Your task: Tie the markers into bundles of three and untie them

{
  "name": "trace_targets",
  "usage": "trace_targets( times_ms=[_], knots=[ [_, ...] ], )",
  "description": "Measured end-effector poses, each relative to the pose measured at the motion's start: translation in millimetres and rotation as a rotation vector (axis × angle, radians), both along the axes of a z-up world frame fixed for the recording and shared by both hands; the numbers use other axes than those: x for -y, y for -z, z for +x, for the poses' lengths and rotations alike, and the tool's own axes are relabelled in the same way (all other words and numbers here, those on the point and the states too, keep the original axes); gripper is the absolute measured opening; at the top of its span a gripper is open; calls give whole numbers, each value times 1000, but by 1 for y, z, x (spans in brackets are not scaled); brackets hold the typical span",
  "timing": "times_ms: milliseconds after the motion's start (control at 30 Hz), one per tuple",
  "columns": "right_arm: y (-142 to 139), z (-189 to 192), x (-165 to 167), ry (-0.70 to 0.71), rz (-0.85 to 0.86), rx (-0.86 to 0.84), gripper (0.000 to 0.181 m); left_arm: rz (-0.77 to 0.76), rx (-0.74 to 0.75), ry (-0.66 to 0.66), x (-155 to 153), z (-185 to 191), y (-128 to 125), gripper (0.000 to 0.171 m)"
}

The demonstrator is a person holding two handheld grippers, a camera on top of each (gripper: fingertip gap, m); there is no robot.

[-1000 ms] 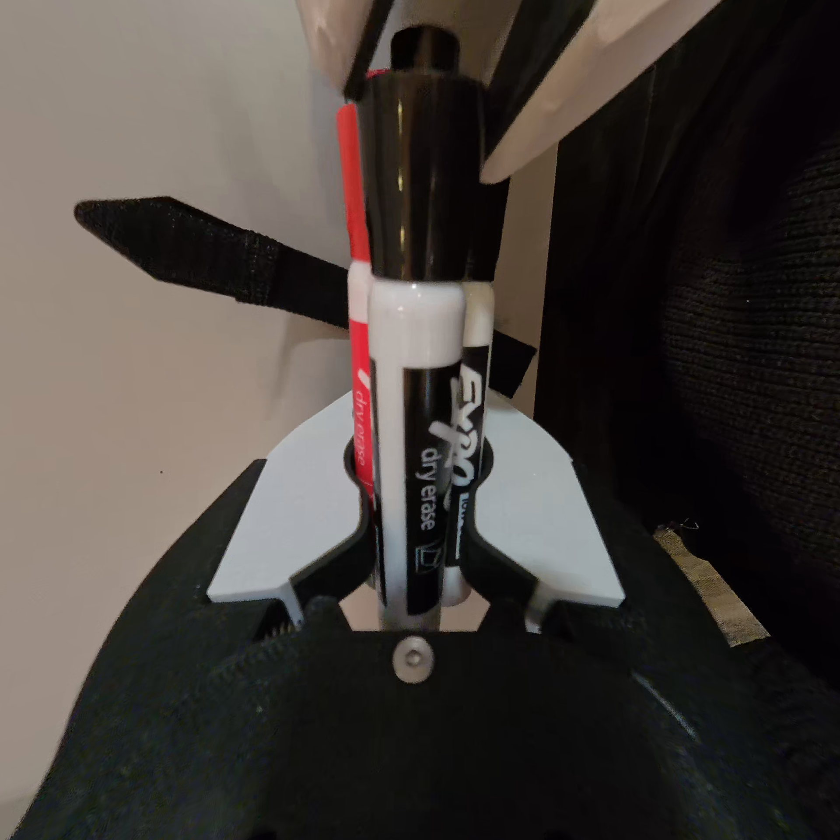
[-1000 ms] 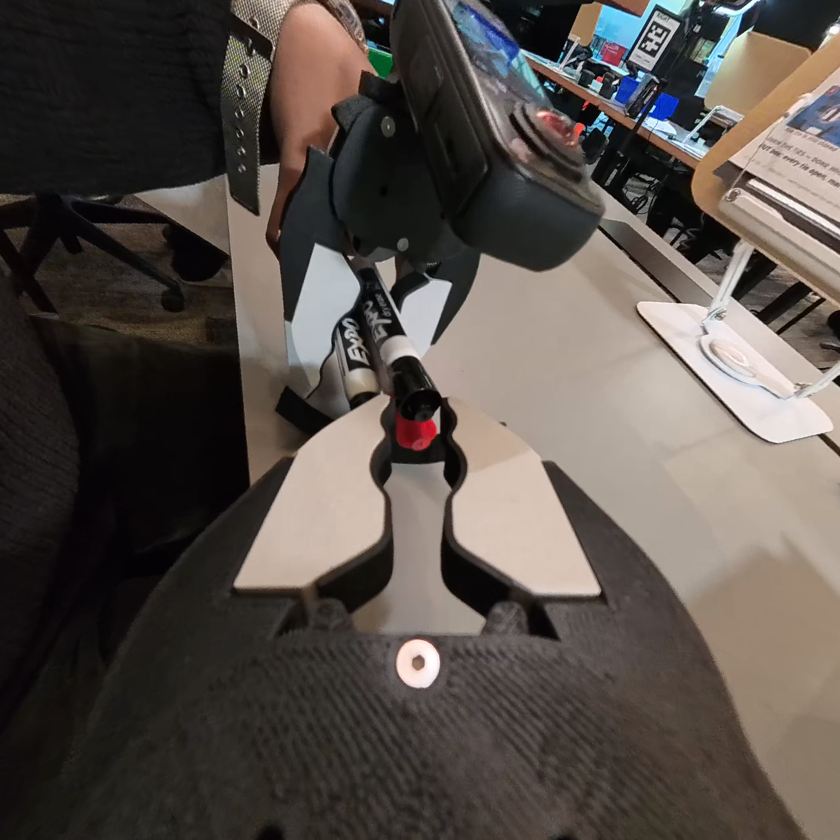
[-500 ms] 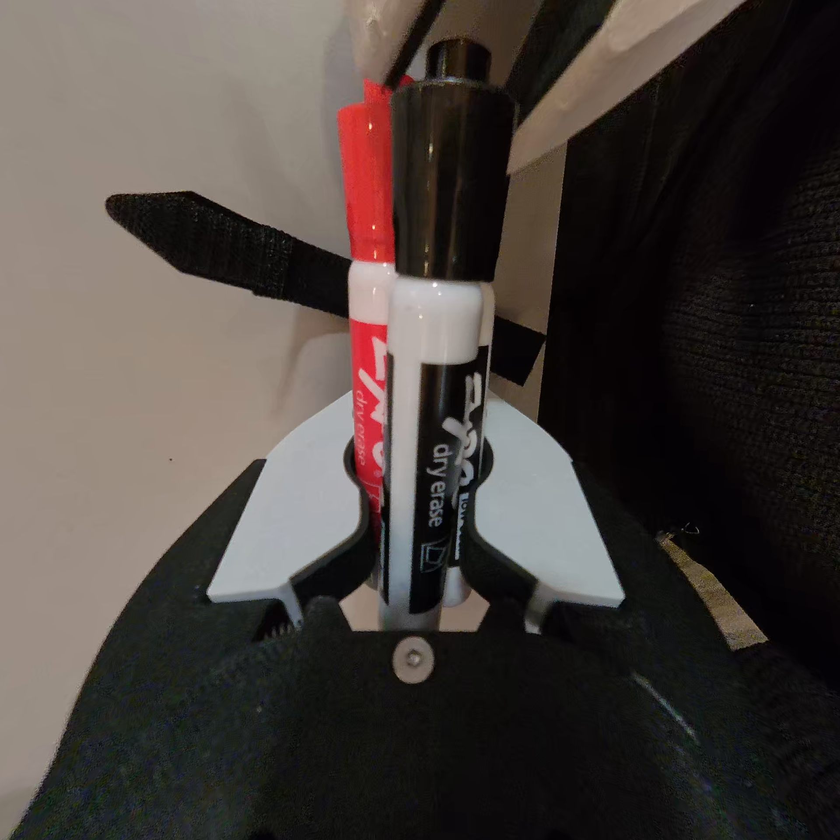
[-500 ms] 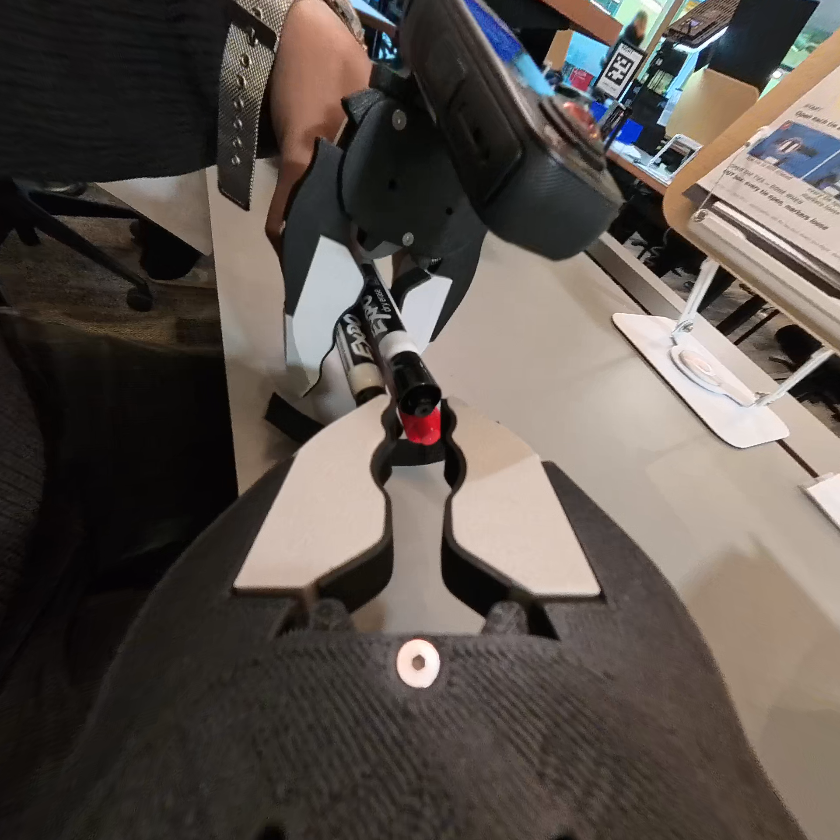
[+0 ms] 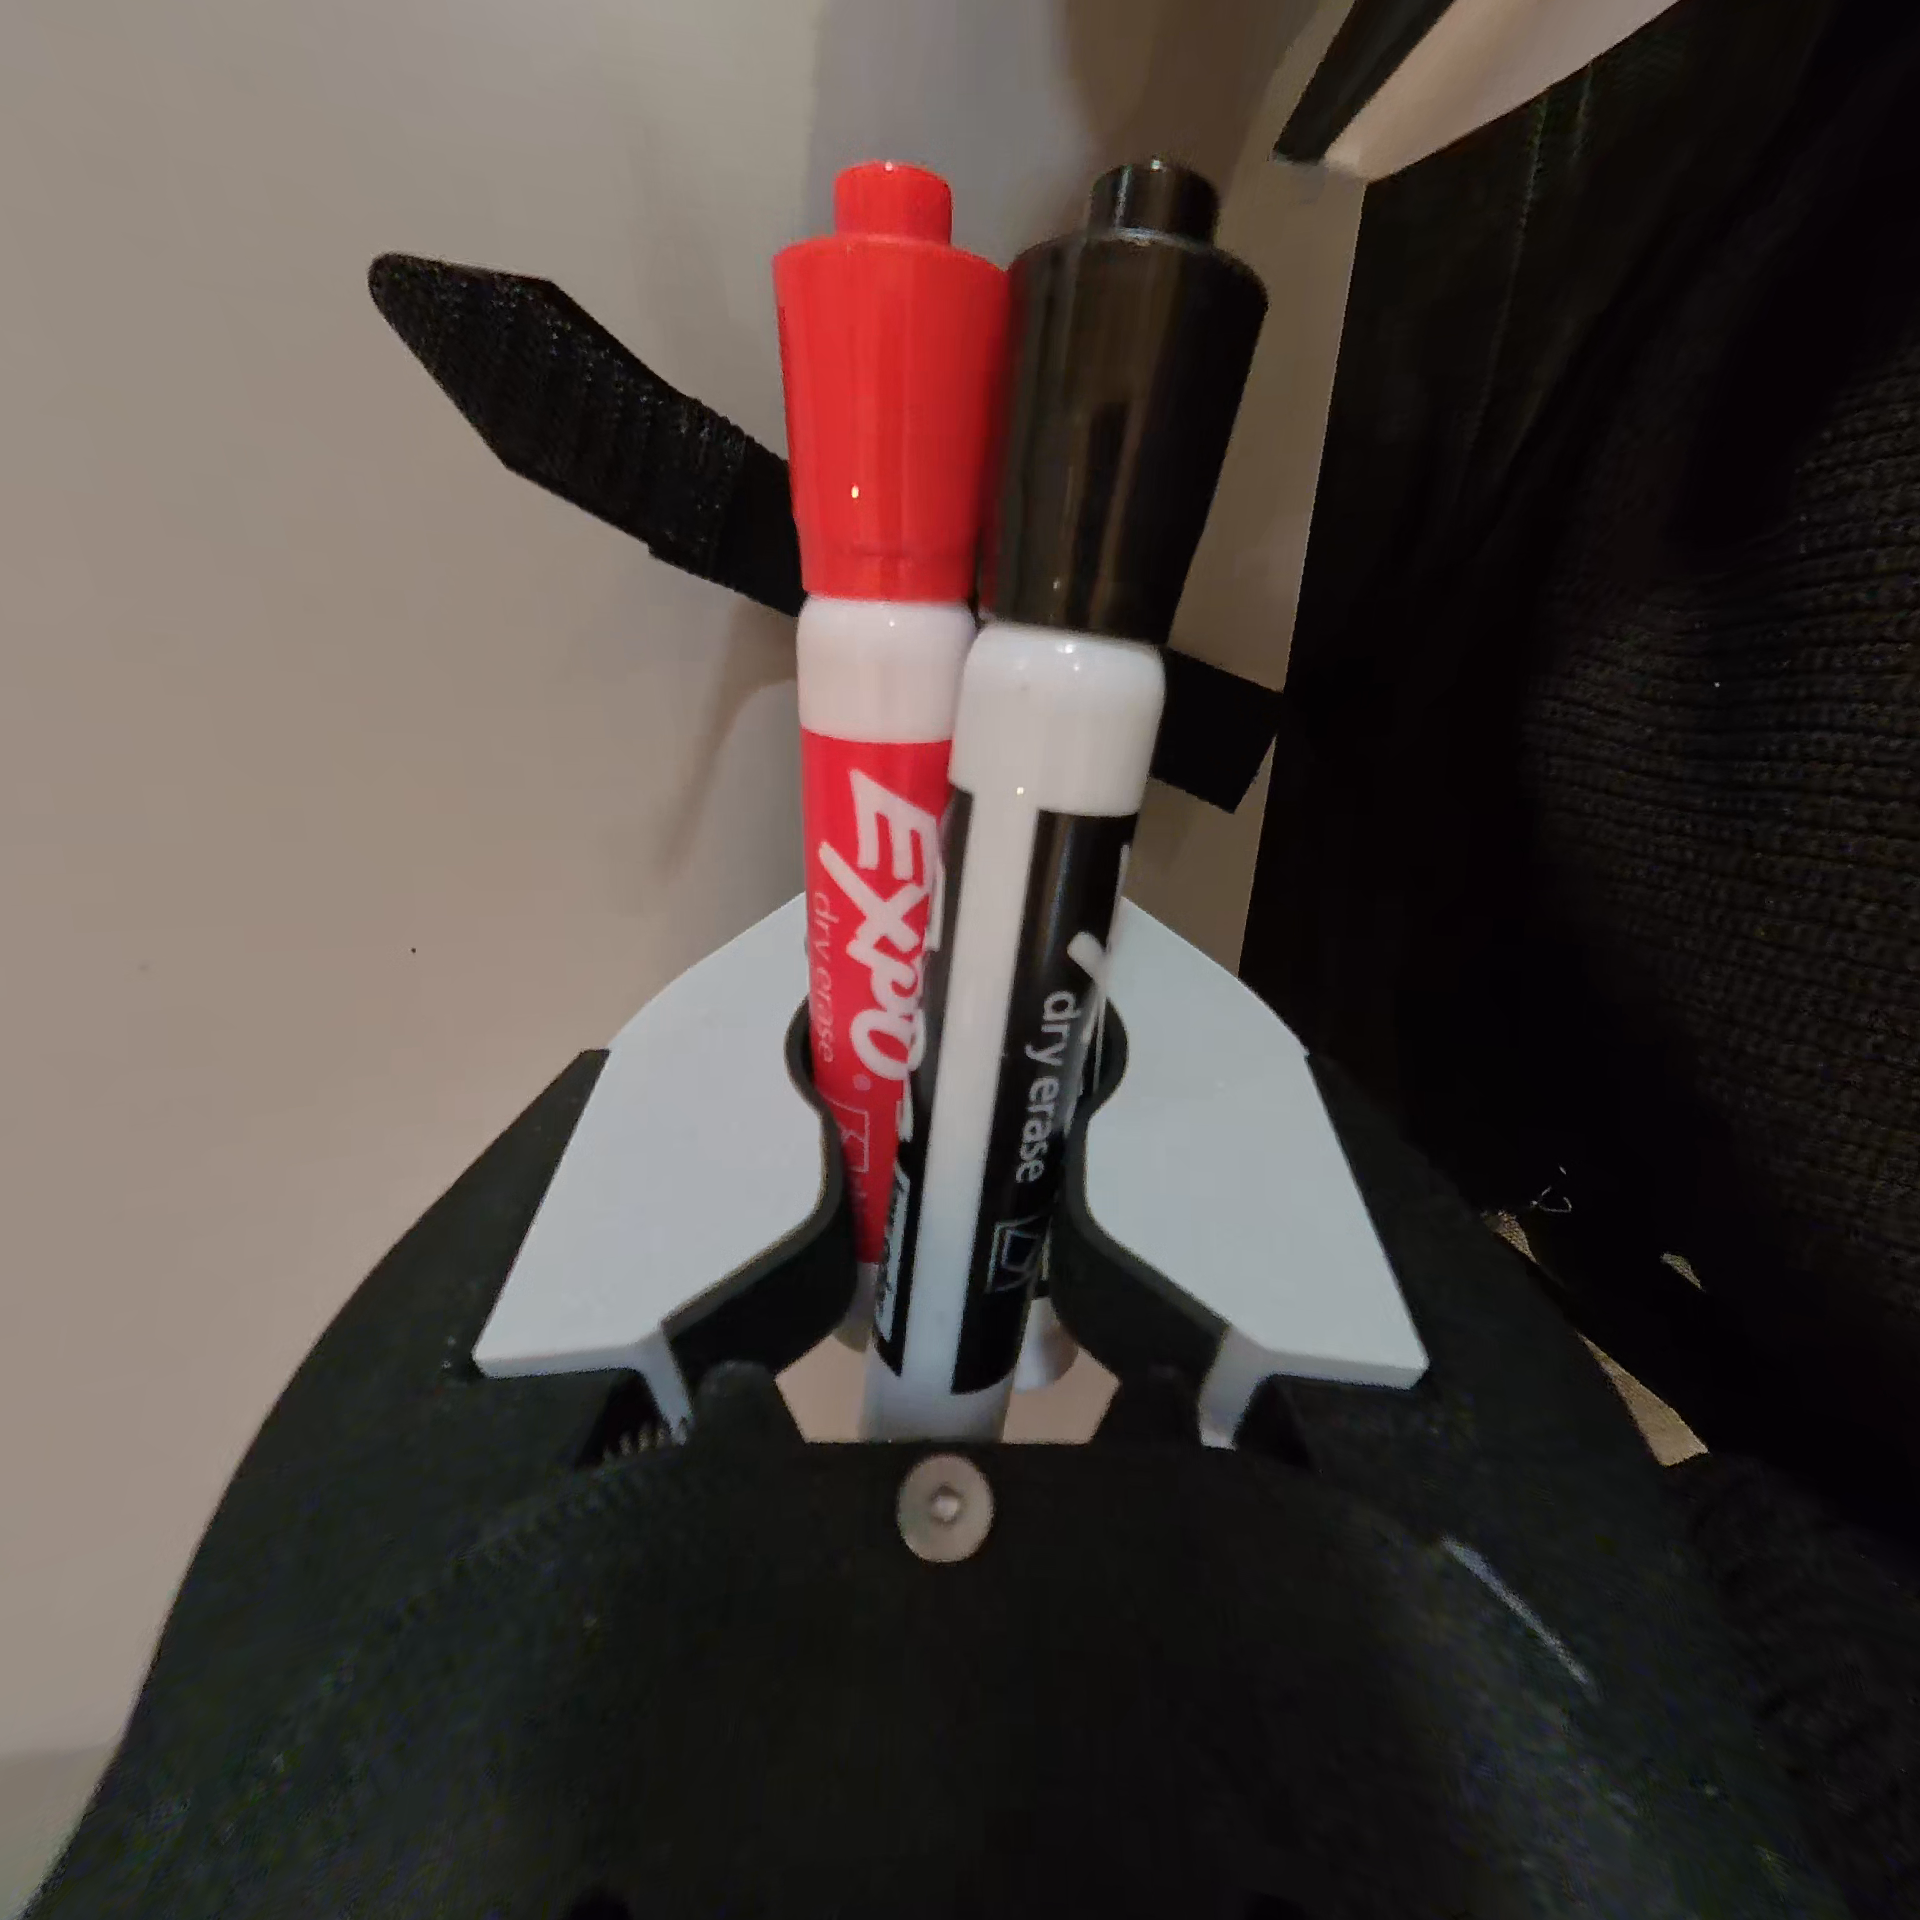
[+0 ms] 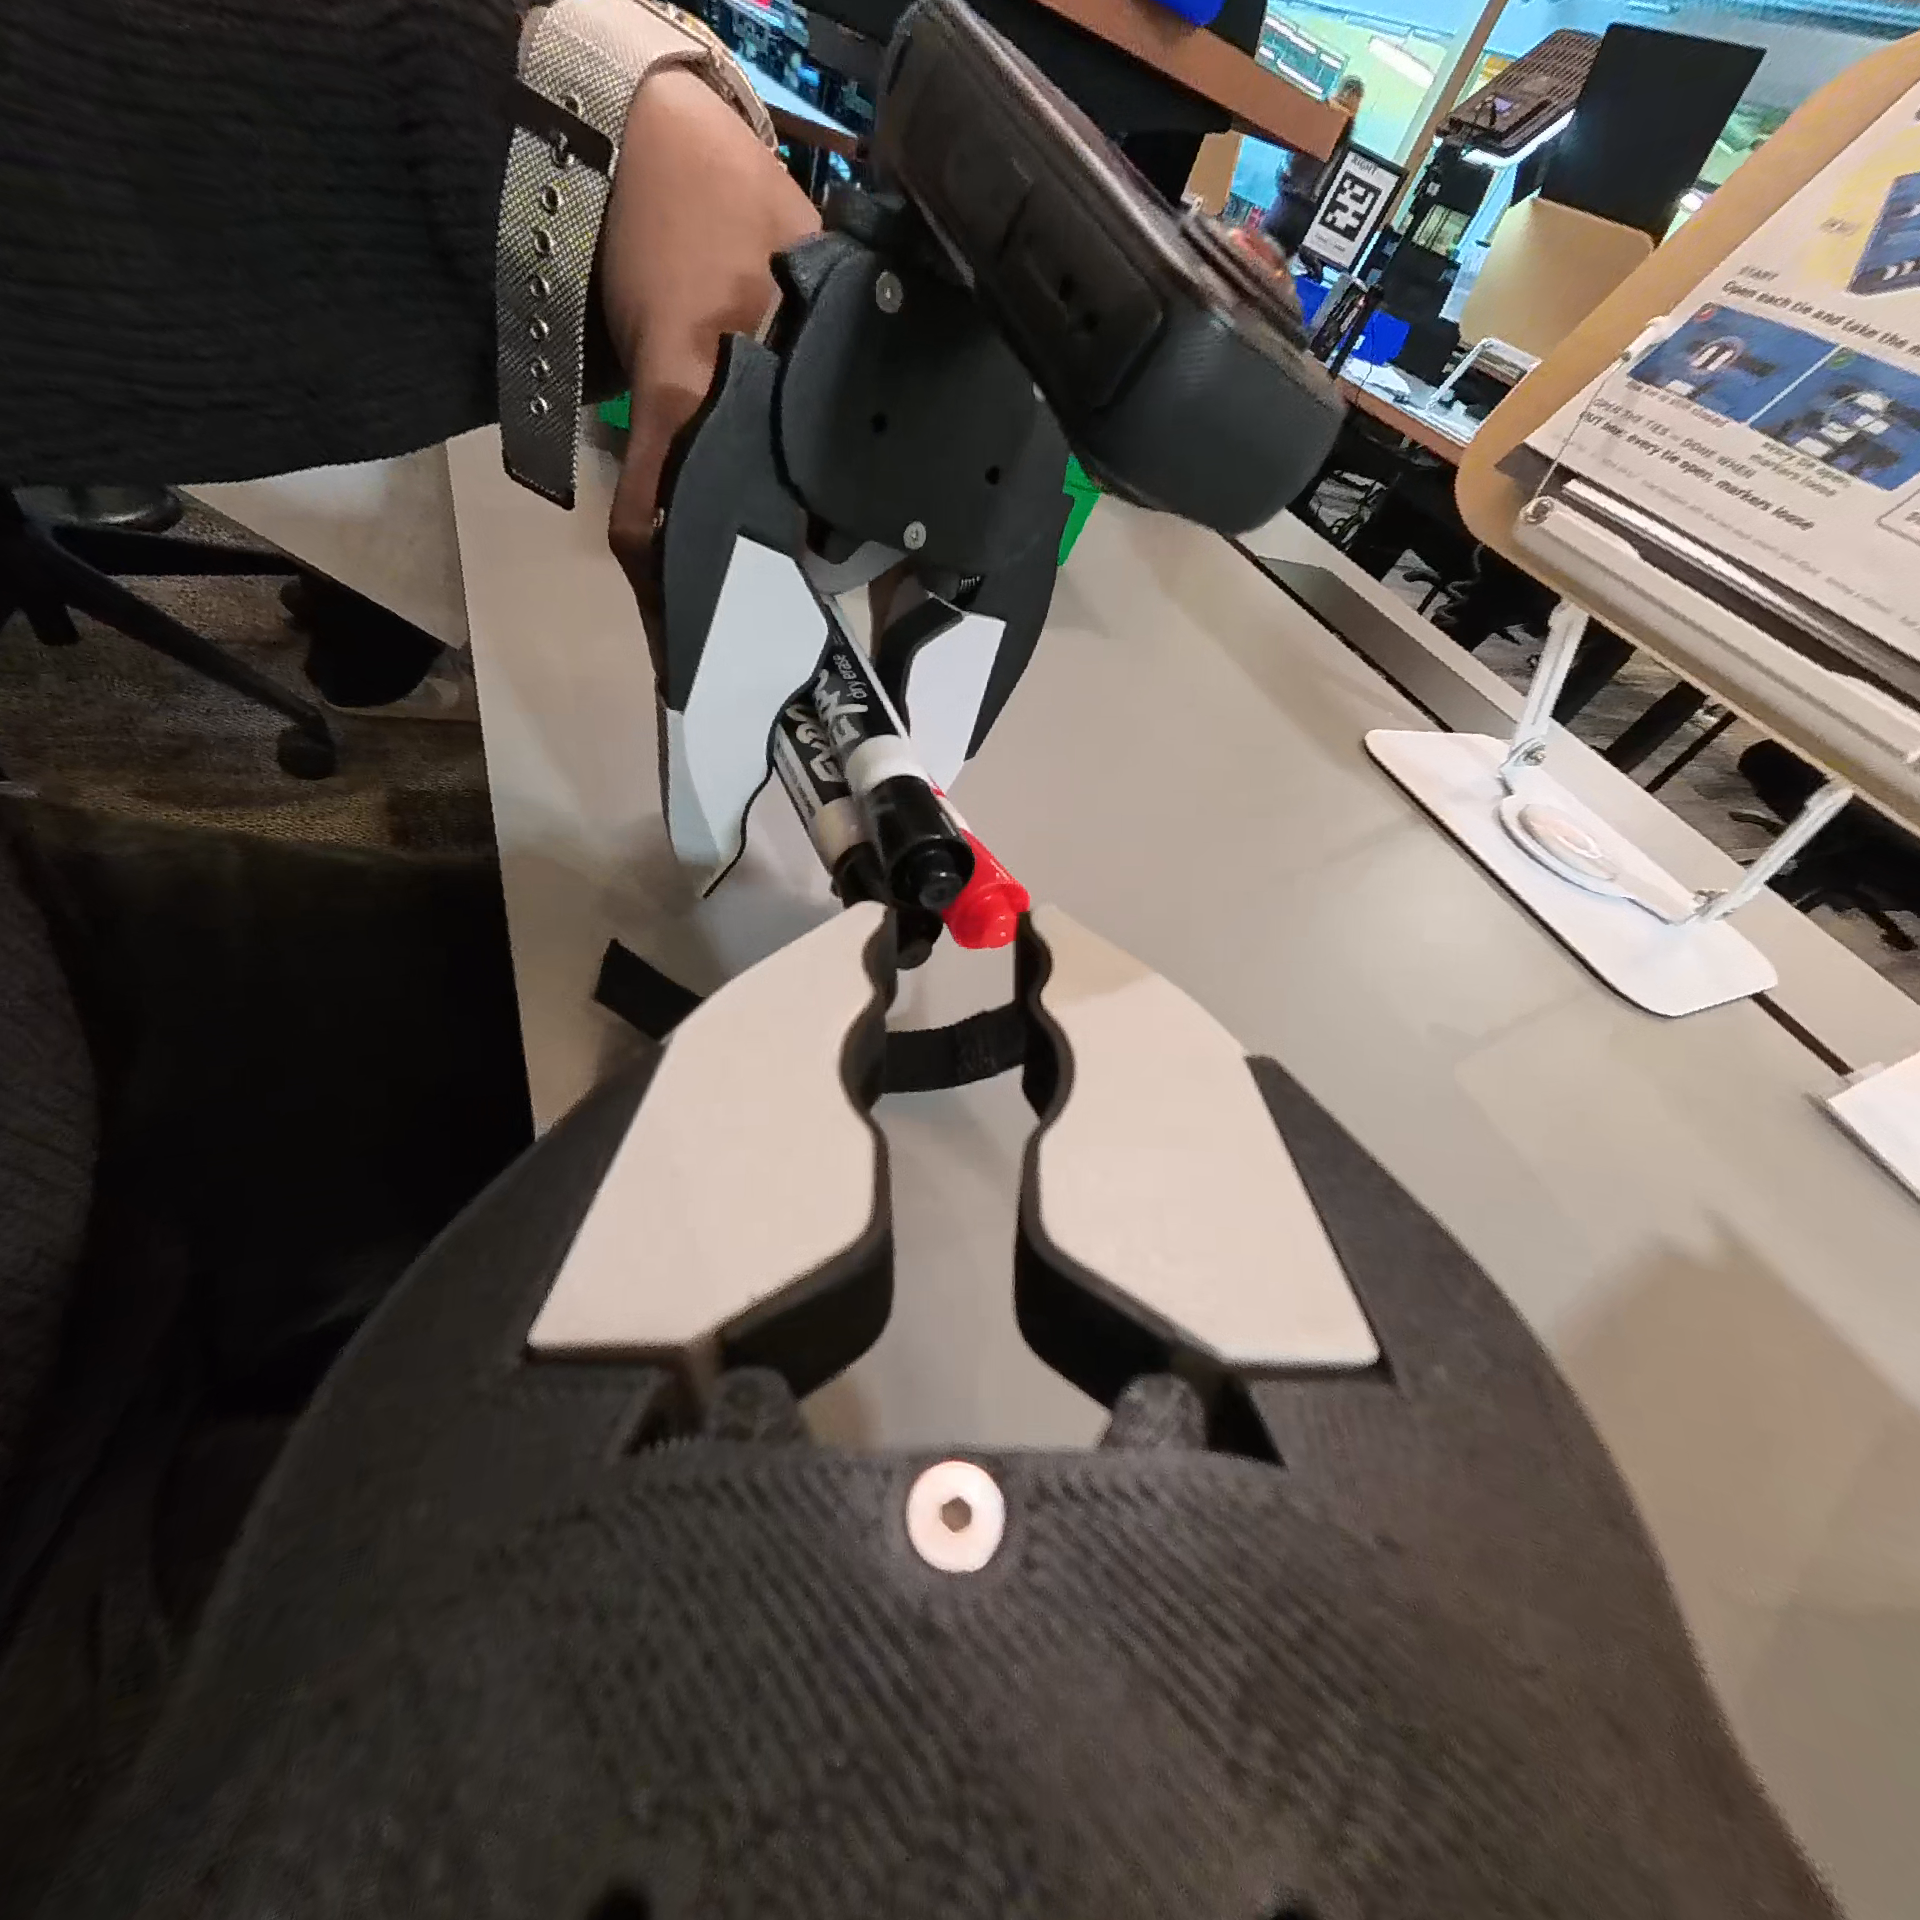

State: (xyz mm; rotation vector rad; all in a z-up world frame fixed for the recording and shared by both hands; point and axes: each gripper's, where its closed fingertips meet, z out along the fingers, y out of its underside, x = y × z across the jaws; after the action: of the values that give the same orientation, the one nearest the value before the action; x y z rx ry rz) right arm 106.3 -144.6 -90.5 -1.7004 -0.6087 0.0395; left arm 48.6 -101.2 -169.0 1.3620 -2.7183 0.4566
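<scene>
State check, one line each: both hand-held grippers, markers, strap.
Left hand-held gripper: shut on the markers.
Right hand-held gripper: open, holding nothing, tips just short of the marker caps.
Red marker: capped, held in the bundle.
Black marker: capped, held beside the red one.
Third marker: black cap, mostly hidden.
Black strap: loose, lying flat on the table, unwrapped.

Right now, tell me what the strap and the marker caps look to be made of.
Black strap: likely woven hook-and-loop fabric, matte, with a fuzzy ribbed weave showing. Red marker cap and black marker cap: apparently hard moulded plastic, glossy, with sharp light streaks on smooth walls.
</scene>
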Motion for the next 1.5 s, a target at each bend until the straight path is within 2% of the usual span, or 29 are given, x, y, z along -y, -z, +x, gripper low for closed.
trace_targets(
  times_ms=[300, 467, 567, 633, 700, 767, 867, 967, 1133, 1233, 1300, 1367, 1433, 1500],
  knots=[
    [-1, 5, -2, 30, 4, -7, 20, 6, 3, -43, -14, -2, -2, 43],
    [15, 28, -10, 178, -93, -35, 24, 1, 8, -98, -29, -7, -4, 43],
    [25, 34, -13, 216, -173, -130, 31, -5, 13, -109, -32, -8, -5, 43],
    [27, 27, -13, 181, -210, -172, 41, -6, 9, -110, -33, -8, -4, 43],
    [37, 17, -8, 121, -250, -108, 59, -10, 5, -113, -34, -9, -2, 43],
    [52, 10, -3, 86, -305, -18, 70, -11, 0, -118, -35, -10, -1, 43],
    [66, 0, -3, 83, -425, -51, 89, -12, -5, -124, -37, -11, 0, 43],
    [78, -7, -6, 102, -530, -105, 92, -13, -7, -129, -38, -11, 0, 43],
    [95, -15, -11, 116, -647, -92, 100, -9, -9, -139, -41, -12, 0, 43],
    [96, -19, -17, 119, -646, -75, 98, -7, -9, -143, -41, -13, -1, 44],
    [96, -17, -23, 145, -636, -53, 91, -4, -9, -143, -42, -13, -1, 43],
    [95, -14, -29, 170, -617, -47, 65, -3, -7, -143, -42, -13, -2, 43],
    [91, -12, -32, 182, -596, -60, 26, -1, -4, -144, -42, -13, -3, 43],
    [84, -9, -35, 189, -548, -79, 11, 0, 0, -146, -43, -13, -4, 43]
  ],
)
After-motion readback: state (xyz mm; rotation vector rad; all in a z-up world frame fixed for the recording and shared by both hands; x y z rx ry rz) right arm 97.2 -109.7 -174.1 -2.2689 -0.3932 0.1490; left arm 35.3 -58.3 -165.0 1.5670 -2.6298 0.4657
